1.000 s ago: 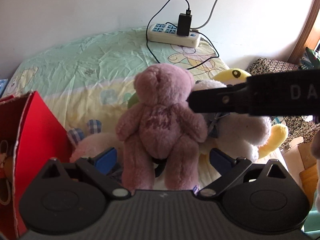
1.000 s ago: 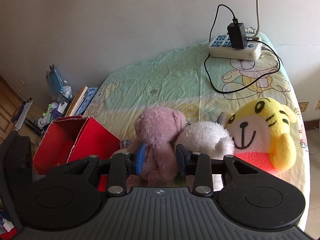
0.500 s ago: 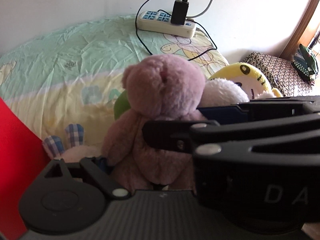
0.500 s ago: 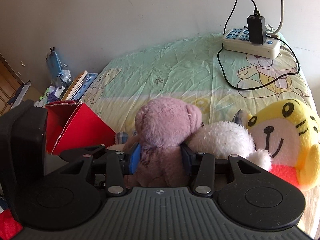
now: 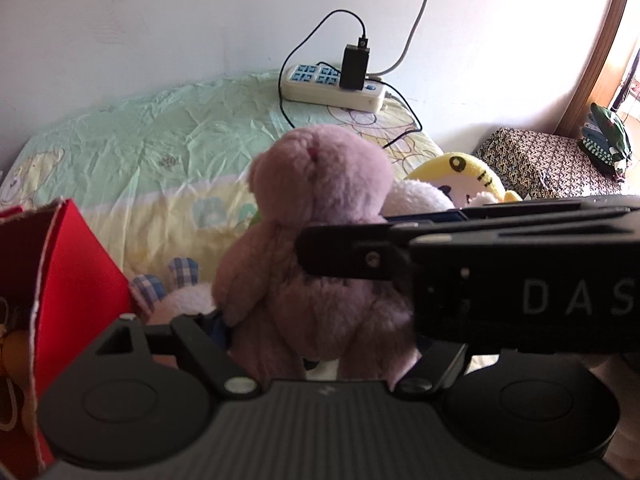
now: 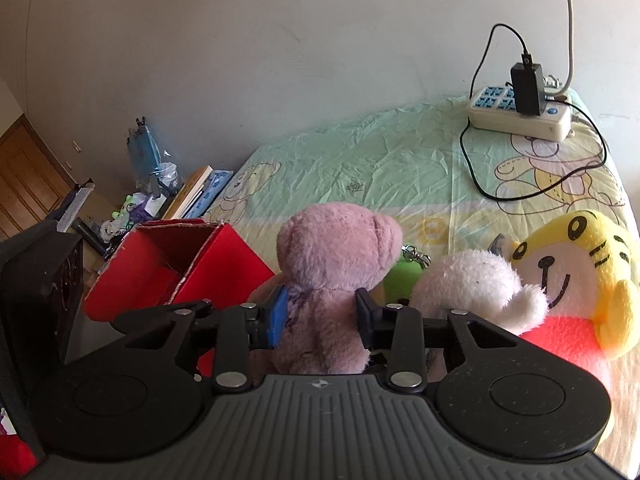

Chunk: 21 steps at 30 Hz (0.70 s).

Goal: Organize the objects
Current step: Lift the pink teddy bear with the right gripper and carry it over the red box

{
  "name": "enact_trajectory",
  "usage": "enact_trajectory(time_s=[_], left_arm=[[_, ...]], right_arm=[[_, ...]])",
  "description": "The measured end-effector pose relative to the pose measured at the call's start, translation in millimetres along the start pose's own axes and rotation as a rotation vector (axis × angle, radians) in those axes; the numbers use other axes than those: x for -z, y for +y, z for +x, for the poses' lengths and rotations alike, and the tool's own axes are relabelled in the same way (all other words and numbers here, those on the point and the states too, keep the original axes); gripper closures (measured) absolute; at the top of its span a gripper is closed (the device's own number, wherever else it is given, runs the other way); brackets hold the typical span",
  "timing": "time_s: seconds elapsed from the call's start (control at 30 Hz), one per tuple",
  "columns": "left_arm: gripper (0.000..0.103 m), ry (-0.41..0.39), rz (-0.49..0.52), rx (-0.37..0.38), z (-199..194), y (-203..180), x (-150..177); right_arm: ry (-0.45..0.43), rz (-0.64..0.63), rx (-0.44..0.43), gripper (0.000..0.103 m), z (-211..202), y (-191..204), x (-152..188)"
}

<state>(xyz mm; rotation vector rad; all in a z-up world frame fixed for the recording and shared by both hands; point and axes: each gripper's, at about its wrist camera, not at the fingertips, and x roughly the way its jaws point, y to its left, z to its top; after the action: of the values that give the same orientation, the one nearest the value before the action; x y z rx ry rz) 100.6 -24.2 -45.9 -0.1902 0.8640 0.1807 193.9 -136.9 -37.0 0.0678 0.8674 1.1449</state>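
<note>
A pink teddy bear (image 6: 332, 280) is held upright above the bed. My right gripper (image 6: 320, 316) is shut on its body, one pad at each side. In the left wrist view the bear (image 5: 320, 240) fills the middle, its legs between my left gripper's jaws (image 5: 320, 344), which stand wide apart around them. The right gripper's black fingers (image 5: 360, 256) cross this view from the right onto the bear. A red cardboard box (image 6: 176, 276) stands open to the left; it also shows in the left wrist view (image 5: 64, 280).
A white fluffy toy (image 6: 476, 284), a yellow tiger plush (image 6: 576, 264) and a green toy (image 6: 400, 280) lie on the bed by the bear. A power strip (image 6: 520, 116) with charger and cable sits at the far end. A plaid-eared plush (image 5: 176, 292) lies below.
The bear has risen with the right gripper shut on it. The right gripper has swung across the left wrist view and the red box has come back into it at left.
</note>
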Motion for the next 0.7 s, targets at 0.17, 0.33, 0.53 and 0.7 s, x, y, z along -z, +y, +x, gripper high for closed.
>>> enact_trajectory(time_s=[0.17,0.33,0.53,0.7], left_arm=[[0.023,-0.060,0.001,-0.017,-34,-3,8],[0.023,-0.113,-0.010,-0.044,-63,1,12],[0.023,-0.168,-0.023,-0.081,-91,21,16],[0.023,-0.205,-0.018,-0.123,-118,58,21]], right_arm=[[-0.052,-0.069,-0.013,0.064,-21,23,3],[-0.102,-0.124,-0.030,0.064,-30,45,2],[-0.137,-0.142,-0.069,0.064,-24,72,-4],[-0.158,-0.159,-0.108,0.064,-5,109,-10]])
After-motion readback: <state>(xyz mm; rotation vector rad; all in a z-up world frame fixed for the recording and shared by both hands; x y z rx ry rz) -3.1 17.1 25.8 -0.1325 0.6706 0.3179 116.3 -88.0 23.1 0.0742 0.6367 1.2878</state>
